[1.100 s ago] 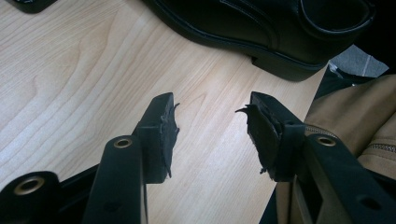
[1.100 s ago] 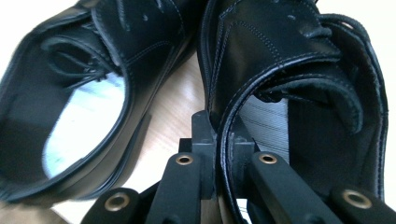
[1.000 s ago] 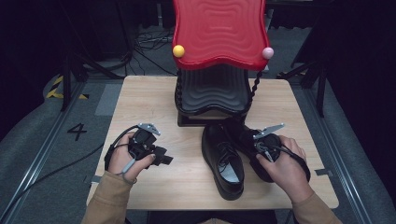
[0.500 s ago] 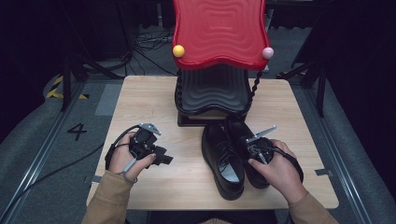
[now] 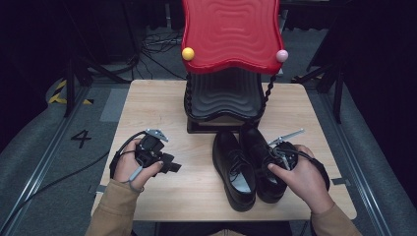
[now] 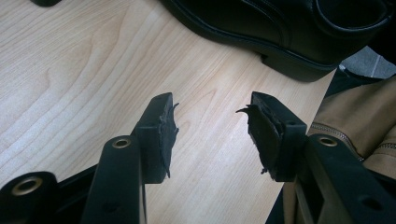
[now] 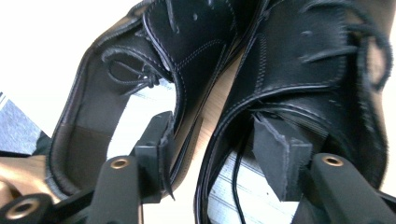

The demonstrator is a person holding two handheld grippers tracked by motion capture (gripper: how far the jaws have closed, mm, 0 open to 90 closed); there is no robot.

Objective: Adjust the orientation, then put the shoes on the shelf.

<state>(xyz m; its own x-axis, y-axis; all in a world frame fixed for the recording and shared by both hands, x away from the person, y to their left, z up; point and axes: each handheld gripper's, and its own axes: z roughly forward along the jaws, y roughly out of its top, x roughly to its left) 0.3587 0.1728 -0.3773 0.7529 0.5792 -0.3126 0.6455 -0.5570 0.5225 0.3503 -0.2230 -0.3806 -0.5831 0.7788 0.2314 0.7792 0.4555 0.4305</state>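
Two black lace-up shoes stand side by side on the wooden table (image 5: 162, 108), the left shoe (image 5: 233, 169) and the right shoe (image 5: 258, 147) with toes toward the rack. My right gripper (image 5: 272, 160) sits over the right shoe's heel end. In the right gripper view my right gripper (image 7: 212, 121) is open: one jaw is in the left shoe (image 7: 187, 42), the other in the right shoe (image 7: 303, 56), straddling their adjoining walls. My left gripper (image 5: 169, 166) rests left of the shoes. It is open and empty (image 6: 210, 105) above bare wood, with a shoe (image 6: 280, 28) beyond.
A rack stands at the table's back centre, with a red wavy top shelf (image 5: 231, 34) and a black lower shelf (image 5: 223, 98). A yellow ball (image 5: 188, 53) and a pink ball (image 5: 282, 55) mark its corners. A tan sleeve (image 6: 359, 107) lies by the near edge.
My right hand and gripper have shifted slightly left onto the pair of shoes, and the right shoe now lies close against the left one. The left gripper has stayed put.
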